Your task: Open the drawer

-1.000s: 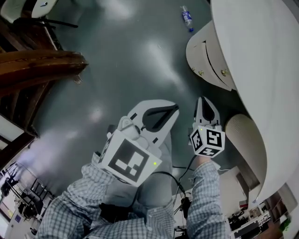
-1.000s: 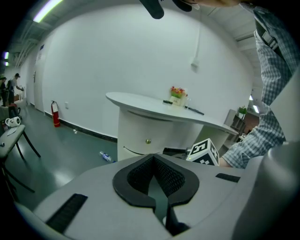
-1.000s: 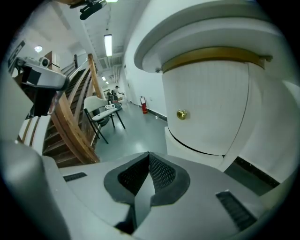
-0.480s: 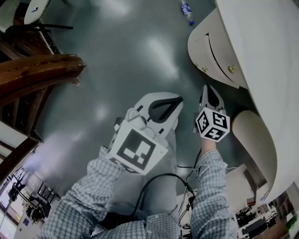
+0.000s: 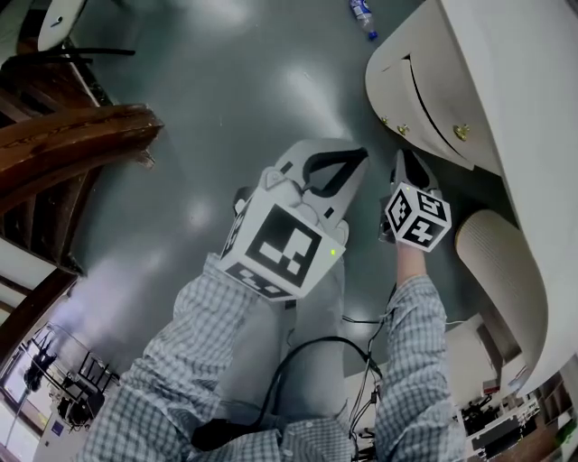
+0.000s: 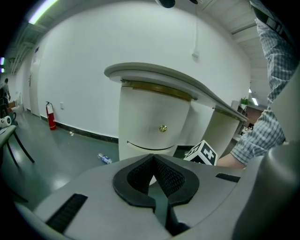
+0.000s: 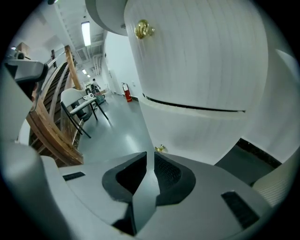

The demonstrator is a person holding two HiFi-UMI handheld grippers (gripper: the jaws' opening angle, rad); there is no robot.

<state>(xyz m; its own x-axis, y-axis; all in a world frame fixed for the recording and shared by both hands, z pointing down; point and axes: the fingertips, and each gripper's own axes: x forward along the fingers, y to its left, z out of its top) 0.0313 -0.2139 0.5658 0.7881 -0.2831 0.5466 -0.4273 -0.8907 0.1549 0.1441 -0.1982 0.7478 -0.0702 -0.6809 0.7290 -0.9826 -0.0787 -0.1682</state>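
1. Biggest thing down there is the glossy grey floor (image 5: 226, 108). It runs under everything, out to the foot of the white wall in the left gripper view.
2. The white curved cabinet (image 5: 506, 108) stands on the floor at the right side of the head view, and both grippers point at it.
3. A wooden railing (image 5: 72, 144) sits off at the floor's left side, well apart from the action.
4. The drawer (image 7: 197, 131) is low in the cabinet's rounded front, under a thin dark seam, and it looks closed. A second front sits above it.
5. The left gripper (image 5: 363, 152) is held out over the floor, short of the cabinet. Its jaws meet at the tips with nothing between them.
6. The right gripper (image 5: 403, 156) sits just beside the left and nearer the cabinet, but not touching it. Its jaws stand a thin slit apart and hold nothing.
7. The right gripper's marker cube (image 5: 418, 218) rides just above the checked sleeve.
8. A water bottle (image 5: 361, 18) lies on the floor beyond the cabinet, toward the wall.
9. The drawer's brass knob (image 7: 160, 149) peeks just past the right jaw tips, close but clear of them.
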